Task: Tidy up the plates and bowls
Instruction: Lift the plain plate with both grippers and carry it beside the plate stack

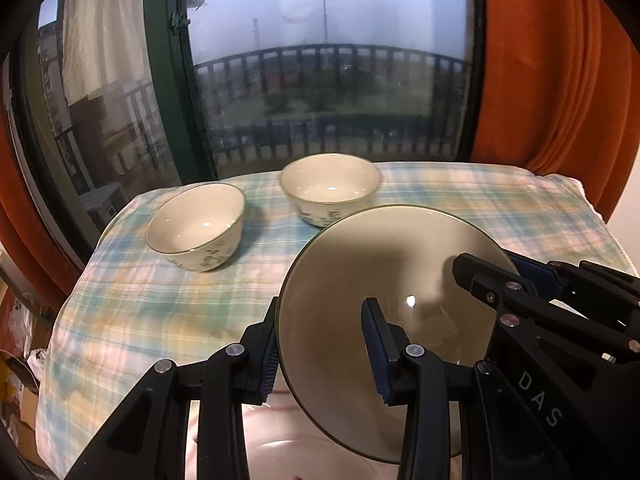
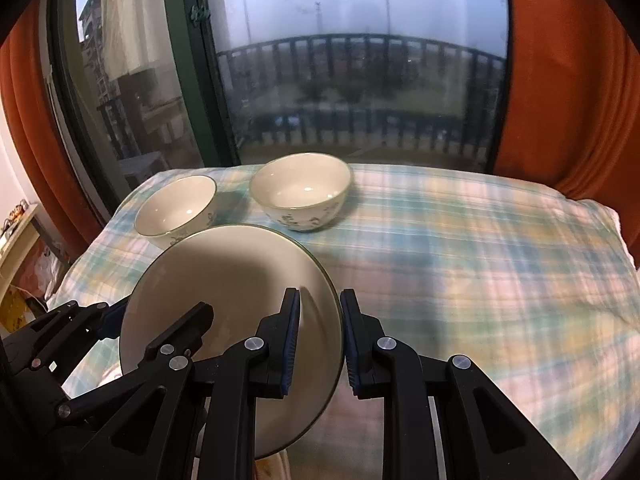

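Plate (image 1: 384, 312) sits between both grippers and is held tilted above the checked cloth (image 1: 132, 312), its concave face turned toward the cameras. From the left wrist, the left gripper (image 1: 324, 344) straddles the plate's left rim: one blue pad lies outside the edge, the other rests on the inner face, so the jaws stand narrowly parted and pinch the rim. The right gripper (image 1: 492, 272) reaches in from the right and clamps the opposite rim. Beyond the fingertips, well apart from the plate, stand the near bowl (image 1: 196, 228) to the left and the far bowl (image 1: 330, 188) straight ahead. From the right wrist, the right gripper (image 2: 320, 336) has its jaws almost together, nipping the plate (image 2: 232, 300) at its right rim, one pad on each face. The left gripper (image 2: 152, 328) comes in from the left onto the plate. The near bowl (image 2: 176, 208) lies ahead to the left, the far bowl (image 2: 300, 188) just ahead of the fingertips. By my judgement both hands share the load equally, and the coming move depends on where the plate is set relative to the two bowls.
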`<control>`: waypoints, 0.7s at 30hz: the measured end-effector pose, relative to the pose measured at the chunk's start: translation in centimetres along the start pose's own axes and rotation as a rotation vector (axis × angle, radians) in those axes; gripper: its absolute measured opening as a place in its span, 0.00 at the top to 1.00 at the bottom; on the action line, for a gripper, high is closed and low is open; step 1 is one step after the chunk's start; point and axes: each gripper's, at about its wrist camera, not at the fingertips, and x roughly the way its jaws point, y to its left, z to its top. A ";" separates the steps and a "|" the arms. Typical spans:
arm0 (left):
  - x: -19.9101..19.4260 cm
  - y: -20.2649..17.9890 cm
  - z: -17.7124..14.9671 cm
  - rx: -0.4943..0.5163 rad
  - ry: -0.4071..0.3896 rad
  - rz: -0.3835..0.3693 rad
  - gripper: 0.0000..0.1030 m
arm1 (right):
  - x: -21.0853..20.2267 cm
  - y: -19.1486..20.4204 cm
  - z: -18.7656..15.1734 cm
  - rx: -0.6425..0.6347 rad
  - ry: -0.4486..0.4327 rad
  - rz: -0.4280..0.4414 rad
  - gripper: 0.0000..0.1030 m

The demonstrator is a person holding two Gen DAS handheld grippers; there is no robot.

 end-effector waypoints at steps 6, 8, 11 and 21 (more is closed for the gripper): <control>-1.6 -2.8 -1.3 0.017 -0.013 -0.026 0.63 | -2.9 -2.0 -1.8 0.016 -0.024 -0.022 0.77; -1.9 -3.6 -1.8 0.024 -0.010 -0.034 0.63 | -3.7 -2.7 -2.5 0.020 -0.032 -0.031 0.77; -2.0 -4.7 -2.6 0.034 0.004 -0.052 0.63 | -4.7 -3.7 -3.5 0.030 -0.039 -0.043 0.77; -2.2 -8.3 -5.1 0.051 0.042 -0.088 0.63 | -6.3 -7.1 -7.0 0.062 -0.028 -0.066 0.77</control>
